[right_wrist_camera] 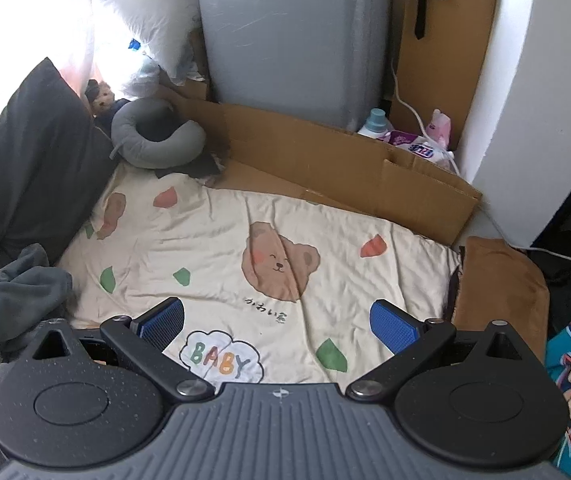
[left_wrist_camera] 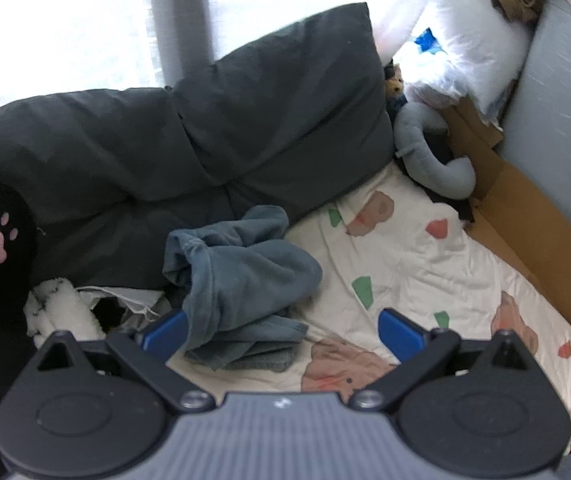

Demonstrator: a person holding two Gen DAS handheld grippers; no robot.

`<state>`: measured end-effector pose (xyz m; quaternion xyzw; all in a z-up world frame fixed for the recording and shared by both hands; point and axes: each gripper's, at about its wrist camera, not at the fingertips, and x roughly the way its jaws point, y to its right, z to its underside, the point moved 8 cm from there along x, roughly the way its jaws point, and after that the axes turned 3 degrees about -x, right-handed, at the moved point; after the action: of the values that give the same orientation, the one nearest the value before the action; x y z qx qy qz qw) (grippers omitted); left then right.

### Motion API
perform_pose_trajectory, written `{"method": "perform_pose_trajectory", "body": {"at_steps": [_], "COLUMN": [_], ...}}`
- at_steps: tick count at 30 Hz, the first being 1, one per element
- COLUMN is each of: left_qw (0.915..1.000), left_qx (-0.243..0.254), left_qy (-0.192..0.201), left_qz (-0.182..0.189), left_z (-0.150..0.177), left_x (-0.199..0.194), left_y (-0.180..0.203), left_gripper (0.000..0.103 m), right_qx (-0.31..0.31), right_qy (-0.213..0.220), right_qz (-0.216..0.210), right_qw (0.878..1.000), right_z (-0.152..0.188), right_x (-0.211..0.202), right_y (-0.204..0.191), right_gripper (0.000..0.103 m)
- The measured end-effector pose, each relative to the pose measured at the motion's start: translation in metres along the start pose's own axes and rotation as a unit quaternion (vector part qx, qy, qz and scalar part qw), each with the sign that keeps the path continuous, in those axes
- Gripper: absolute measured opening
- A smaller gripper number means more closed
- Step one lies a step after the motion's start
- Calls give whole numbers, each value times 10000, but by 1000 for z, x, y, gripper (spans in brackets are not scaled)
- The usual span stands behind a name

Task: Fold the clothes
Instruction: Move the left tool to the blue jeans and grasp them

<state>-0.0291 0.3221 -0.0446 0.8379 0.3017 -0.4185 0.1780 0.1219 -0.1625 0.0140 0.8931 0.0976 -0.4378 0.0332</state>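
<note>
Blue garment (left_wrist_camera: 241, 276) lies crumpled on bear-print blanket (left_wrist_camera: 425, 276), beside dark cushion (left_wrist_camera: 205, 140). Left tongs (left_wrist_camera: 283, 334) spread wide, empty, just above it. Right tongs (right_wrist_camera: 277, 326) likewise spread, empty, over bare blanket. Folding seemingly not begun.

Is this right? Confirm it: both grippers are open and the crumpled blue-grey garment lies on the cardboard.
Not quite. Both the left gripper and the right gripper are open, but the blue-grey garment lies on the bear-print sheet beside the dark pillow, not on the cardboard; the left wrist view shows it.
</note>
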Motion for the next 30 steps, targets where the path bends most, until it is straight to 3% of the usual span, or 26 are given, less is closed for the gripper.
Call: {"method": "perform_pose_trajectory", "body": {"at_steps": [6,12,30], "left_qw": [9999,9997,9970], "left_qx": [-132,-77,-575], "left_qy": [-40,206,-150], "left_qz": [-68,-128,-487], "left_z": [0,-4,5], "left_x": [10,11,74], "left_y": [-13,-16,-38], "left_gripper": [101,100,100], "right_qx": [-46,-312,-572], "right_qy": [31,38,-119], "right_qz": [-90,-221,-779], "right_qw": [9999,9993,9952], "right_z": [-8,-12,-26], "right_x": [17,37,113], "right_y": [-5,-14,-28], "right_gripper": [102,102,102]}}
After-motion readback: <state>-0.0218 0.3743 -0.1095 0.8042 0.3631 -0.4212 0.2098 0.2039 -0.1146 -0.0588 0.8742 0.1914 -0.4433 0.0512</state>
